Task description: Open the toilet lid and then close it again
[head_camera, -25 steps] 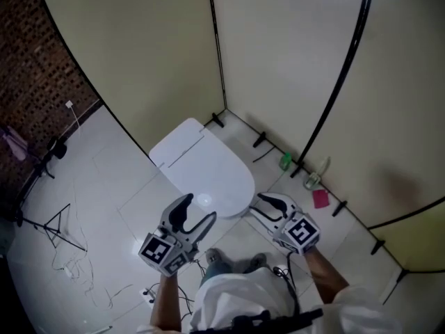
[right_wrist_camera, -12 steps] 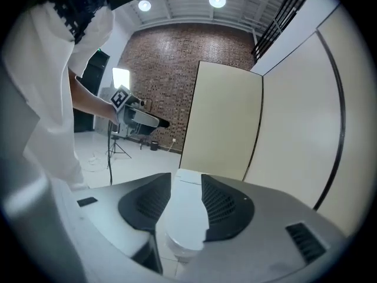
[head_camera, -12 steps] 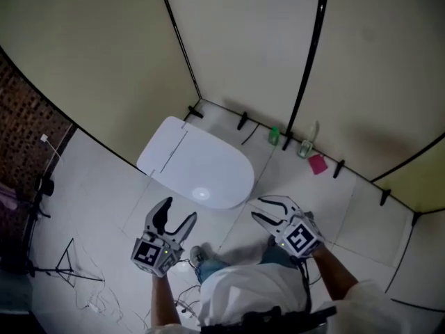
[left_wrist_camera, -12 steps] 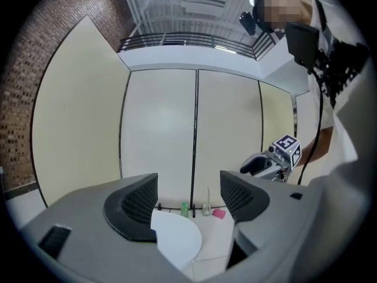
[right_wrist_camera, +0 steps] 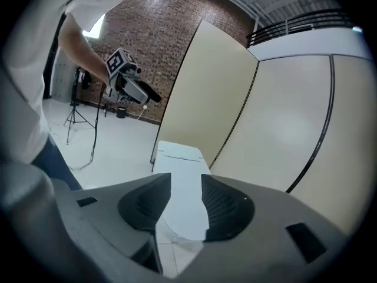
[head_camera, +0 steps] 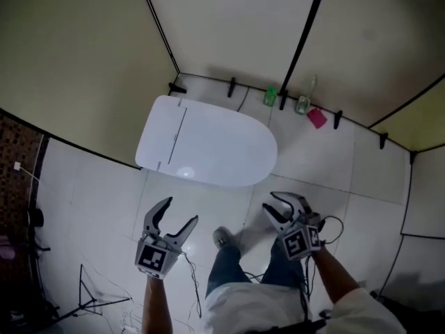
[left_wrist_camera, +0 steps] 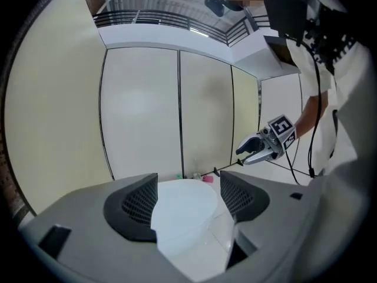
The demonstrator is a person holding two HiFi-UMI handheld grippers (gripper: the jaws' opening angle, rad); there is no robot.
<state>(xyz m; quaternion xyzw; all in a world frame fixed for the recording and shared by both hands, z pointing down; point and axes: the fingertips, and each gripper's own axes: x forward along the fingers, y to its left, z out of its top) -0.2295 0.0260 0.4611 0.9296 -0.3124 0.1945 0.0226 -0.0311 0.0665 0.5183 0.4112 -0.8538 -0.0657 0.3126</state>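
The white toilet [head_camera: 208, 148] stands against the beige partition with its lid [head_camera: 229, 152] down flat. Both grippers hover in the air in front of its rim, apart from it. My left gripper [head_camera: 179, 212] is wide open and empty, below the toilet's left front. My right gripper [head_camera: 272, 204] is open by a narrower gap, also empty, off the right front. In the left gripper view the lid [left_wrist_camera: 182, 208] shows between the jaws of the left gripper [left_wrist_camera: 187, 199], with the right gripper [left_wrist_camera: 258, 150] further off. In the right gripper view the toilet [right_wrist_camera: 181, 170] lies beyond the right gripper [right_wrist_camera: 185, 208].
Beige partition panels [head_camera: 229, 26] with black poles close off the back. A green bottle [head_camera: 270, 96], a clear bottle [head_camera: 302, 103] and a pink object [head_camera: 316, 117] sit on the floor at their foot. The person's shoe [head_camera: 223, 238] is between the grippers. A tripod [head_camera: 90, 291] and cables lie lower left.
Both grippers have dropped and pulled back from above the toilet's front edge to lower in front of it. The head view swung, so the toilet now lies crosswise. The lid stayed down.
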